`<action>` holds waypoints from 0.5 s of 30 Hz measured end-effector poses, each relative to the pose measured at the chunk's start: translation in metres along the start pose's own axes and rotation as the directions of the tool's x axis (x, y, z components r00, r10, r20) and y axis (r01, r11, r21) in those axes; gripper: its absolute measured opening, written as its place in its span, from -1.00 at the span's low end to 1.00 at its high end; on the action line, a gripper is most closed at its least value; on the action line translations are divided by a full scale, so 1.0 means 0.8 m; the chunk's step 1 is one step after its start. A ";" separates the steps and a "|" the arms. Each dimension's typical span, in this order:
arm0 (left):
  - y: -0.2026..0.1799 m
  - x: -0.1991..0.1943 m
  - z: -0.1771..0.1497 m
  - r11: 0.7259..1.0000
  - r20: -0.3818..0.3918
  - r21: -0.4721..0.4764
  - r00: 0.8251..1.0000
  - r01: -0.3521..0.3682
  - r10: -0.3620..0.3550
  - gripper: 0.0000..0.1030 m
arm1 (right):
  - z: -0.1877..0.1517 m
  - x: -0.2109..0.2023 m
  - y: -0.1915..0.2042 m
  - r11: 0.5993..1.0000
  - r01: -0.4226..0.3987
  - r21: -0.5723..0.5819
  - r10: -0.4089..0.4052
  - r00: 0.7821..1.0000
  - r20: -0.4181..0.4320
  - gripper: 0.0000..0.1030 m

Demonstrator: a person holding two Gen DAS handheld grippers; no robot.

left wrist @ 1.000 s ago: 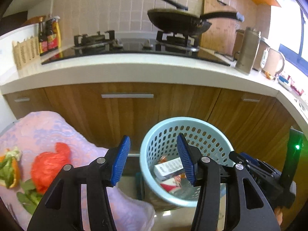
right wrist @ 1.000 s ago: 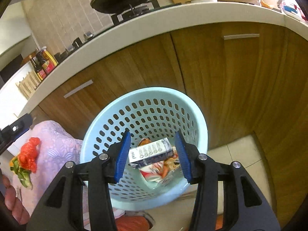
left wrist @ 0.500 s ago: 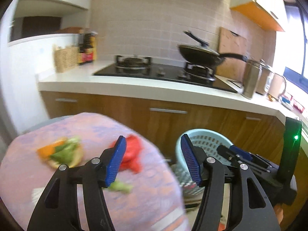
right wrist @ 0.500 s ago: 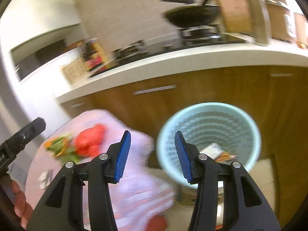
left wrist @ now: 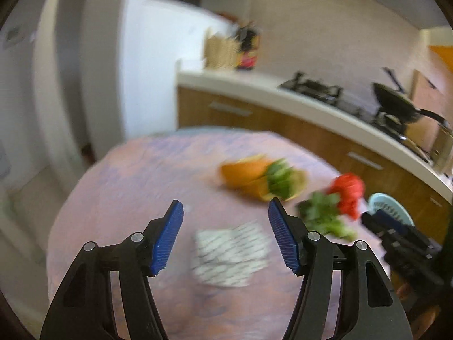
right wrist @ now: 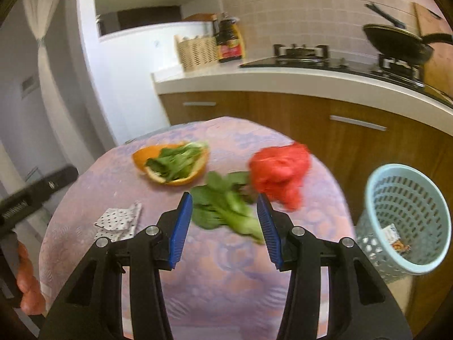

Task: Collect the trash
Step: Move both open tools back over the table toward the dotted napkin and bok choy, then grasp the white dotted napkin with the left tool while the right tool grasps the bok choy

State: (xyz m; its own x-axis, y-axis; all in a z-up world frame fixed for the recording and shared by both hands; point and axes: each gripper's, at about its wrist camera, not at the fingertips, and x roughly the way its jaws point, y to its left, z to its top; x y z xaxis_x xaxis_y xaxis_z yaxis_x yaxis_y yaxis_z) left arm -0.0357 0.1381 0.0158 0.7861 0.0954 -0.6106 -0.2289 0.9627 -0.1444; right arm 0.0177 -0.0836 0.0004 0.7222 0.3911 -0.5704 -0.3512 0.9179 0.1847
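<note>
A round table with a pink-purple cloth (right wrist: 226, 269) holds trash: a dotted white wrapper (left wrist: 230, 255) (right wrist: 120, 219), an orange peel with greens in it (right wrist: 172, 165) (left wrist: 260, 177), loose green leaves (right wrist: 226, 209) (left wrist: 322, 215) and a crumpled red plastic bag (right wrist: 279, 174) (left wrist: 348, 194). My left gripper (left wrist: 225, 235) is open and empty above the wrapper. My right gripper (right wrist: 225, 226) is open and empty over the green leaves. A light blue basket (right wrist: 407, 215) (left wrist: 389, 206) stands on the floor to the right with some trash inside.
Wooden cabinets under a white counter (right wrist: 311, 79) run behind the table. On the counter are a gas stove with a black pan (right wrist: 396, 44), a wicker holder (right wrist: 195, 51) and sauce bottles (right wrist: 229, 39). A white wall lies to the left.
Both grippers swung left from the basket to the table. The left one now hangs over the dotted wrapper, the right one over the green leaves. Both stayed open.
</note>
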 end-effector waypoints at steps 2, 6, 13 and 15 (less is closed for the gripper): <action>0.020 0.018 -0.005 0.999 -0.048 -0.032 0.999 0.000 -0.002 0.18 | -0.003 0.012 0.013 1.000 -0.007 -0.017 0.006 1.000 -0.018 -0.14; 0.033 0.051 -0.015 0.999 -0.121 -0.051 0.993 0.002 -0.008 0.18 | -0.013 0.030 0.019 0.999 0.004 -0.032 -0.005 0.999 -0.054 -0.14; 0.014 0.082 -0.032 1.000 -0.198 -0.013 0.980 0.025 -0.027 0.31 | -0.014 0.038 0.000 1.000 -0.010 0.021 0.011 0.997 -0.077 -0.13; 0.002 0.088 -0.039 0.999 -0.231 0.039 0.973 0.011 -0.001 0.31 | -0.015 0.039 0.000 1.000 -0.014 0.022 0.015 0.997 -0.080 -0.12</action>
State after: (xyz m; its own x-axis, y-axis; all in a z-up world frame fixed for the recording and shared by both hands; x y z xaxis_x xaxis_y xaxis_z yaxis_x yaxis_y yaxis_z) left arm 0.0012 0.1384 -0.0514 0.6326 0.0329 -0.7738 -0.1979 0.9728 -0.1204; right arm 0.0335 -0.0722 -0.0270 0.6670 0.3986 -0.6295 -0.3475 0.9138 0.2104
